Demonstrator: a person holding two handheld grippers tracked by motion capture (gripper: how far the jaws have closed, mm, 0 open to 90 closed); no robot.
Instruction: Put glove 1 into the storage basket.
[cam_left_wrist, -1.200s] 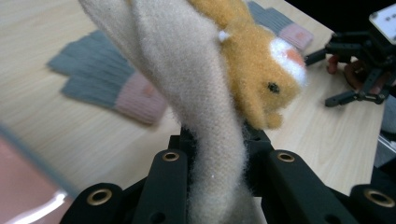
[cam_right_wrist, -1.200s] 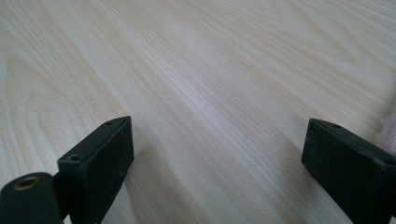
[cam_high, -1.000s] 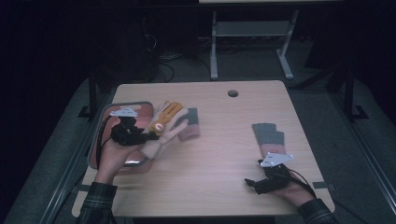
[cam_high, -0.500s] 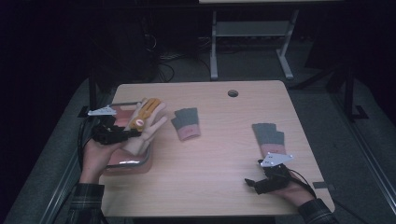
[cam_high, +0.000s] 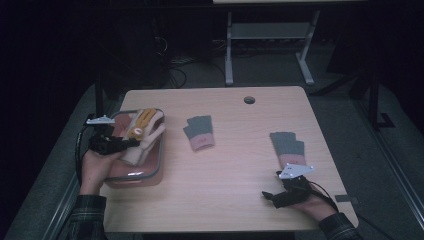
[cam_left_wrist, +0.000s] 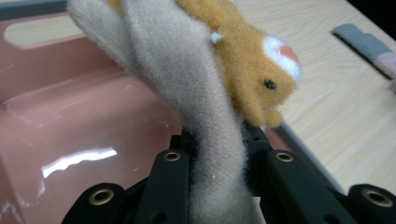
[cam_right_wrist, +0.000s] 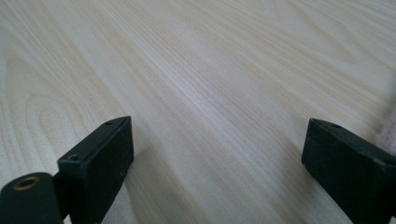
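High view: L gripper (cam_high: 131, 143) jaws clamped on plush glove (cam_high: 142, 132) over pink bin (cam_high: 150, 175), counter's left edge. Soft, light, floppy; grip by cuff. R gripper (cam_high: 270, 196) jaws apart, empty.

Both grippers, left (cam_high: 131, 143) and right (cam_high: 267, 196), are black with brass-ringed screw holes, grey triangular top plates and black cables; the sleeves are dark plaid.

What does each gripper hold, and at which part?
The left gripper is shut on the beige glove, pinching its plain beige strip, over the pink tray. The right gripper holds nothing.
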